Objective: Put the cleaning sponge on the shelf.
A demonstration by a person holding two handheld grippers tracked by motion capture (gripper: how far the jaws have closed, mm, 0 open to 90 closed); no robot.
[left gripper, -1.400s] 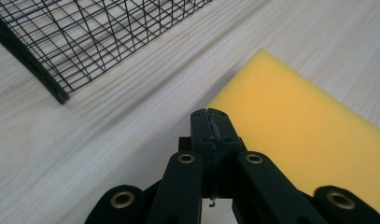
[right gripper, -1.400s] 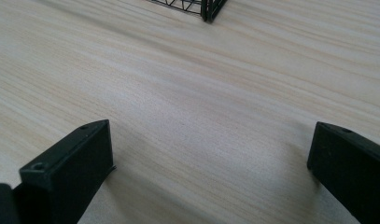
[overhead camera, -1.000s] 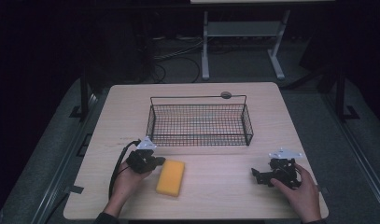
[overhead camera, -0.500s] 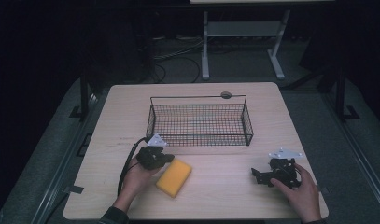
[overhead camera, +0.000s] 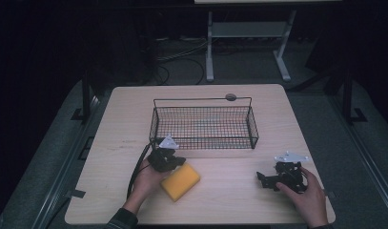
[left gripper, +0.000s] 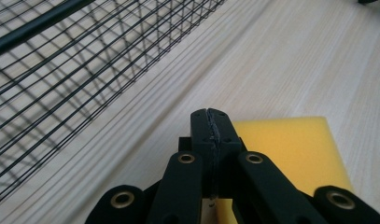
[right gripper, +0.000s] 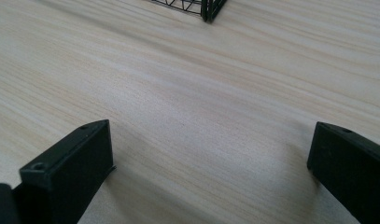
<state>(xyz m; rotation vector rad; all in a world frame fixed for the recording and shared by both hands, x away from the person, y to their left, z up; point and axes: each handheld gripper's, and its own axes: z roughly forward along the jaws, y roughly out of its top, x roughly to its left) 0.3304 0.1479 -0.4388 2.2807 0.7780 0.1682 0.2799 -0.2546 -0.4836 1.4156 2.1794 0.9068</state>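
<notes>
No legible text, labels, brand marks, numbers or signs in any view. Checked the yellow sponge (overhead camera: 180,181), the wire basket (overhead camera: 203,126) and the table (overhead camera: 239,191) surface: all plain and unmarked.

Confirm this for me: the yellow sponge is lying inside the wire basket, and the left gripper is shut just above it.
Not quite. The yellow sponge lies on the table in front of the wire basket, not inside it, as the high view shows. The left gripper is indeed shut just above it.
</notes>
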